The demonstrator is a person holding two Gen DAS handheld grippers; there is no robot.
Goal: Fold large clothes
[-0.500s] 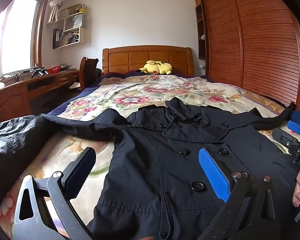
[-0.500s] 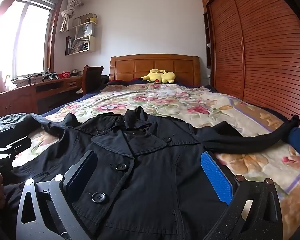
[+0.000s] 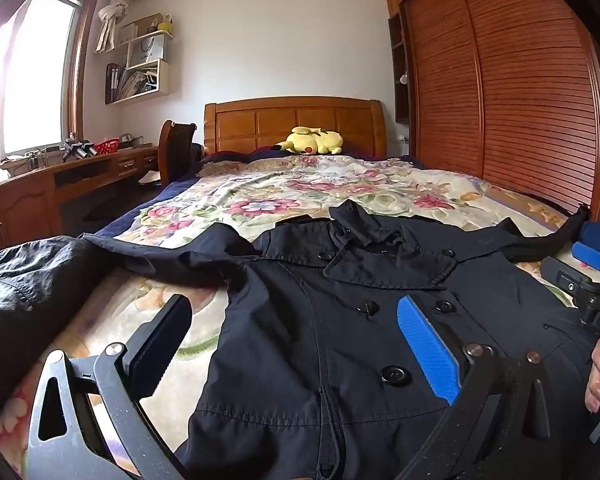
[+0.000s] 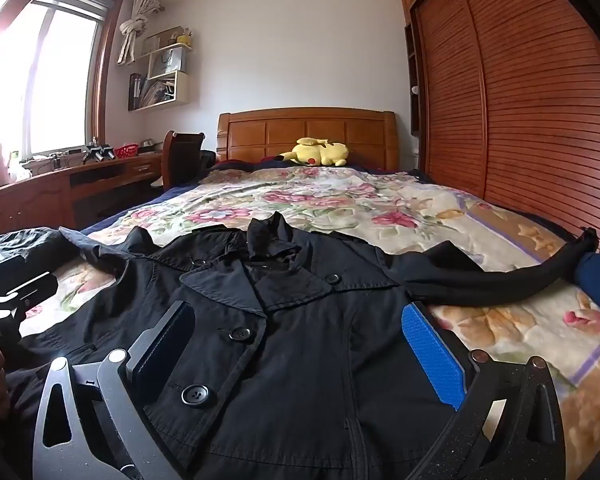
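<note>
Bedroom setting: wooden bed (image 3: 296, 120) with a floral bedspread (image 4: 340, 200), louvred wooden wardrobe doors (image 4: 520, 120) along the right side.

My left gripper (image 3: 296, 344) stands with its jaws at full spread, nothing between the pads, angled slightly down over the left half of the coat front. Its dark finger (image 3: 160, 344) hangs over bare bedspread just beside the coat's edge; its blue-padded finger (image 3: 428, 348) hangs over the button row.

My right gripper (image 4: 296, 352) is likewise wide open and holding nothing. Its dark finger (image 4: 164, 348) sits over the buttoned front panel; its blue pad (image 4: 432, 356) is at the coat's right edge.

Task item: a black double-breasted trench coat (image 4: 292, 340), laid front-up across the foot of the bed, collar toward the headboard. One sleeve (image 4: 500, 284) stretches out flat to the right; the other sleeve (image 3: 32, 292) trails left and bunches at the bed's edge.

Beyond: yellow plush toy (image 3: 312, 142) against the headboard, wooden desk (image 3: 40, 196) under the window (image 3: 28, 80), wall shelves (image 3: 144, 68) above.
</note>
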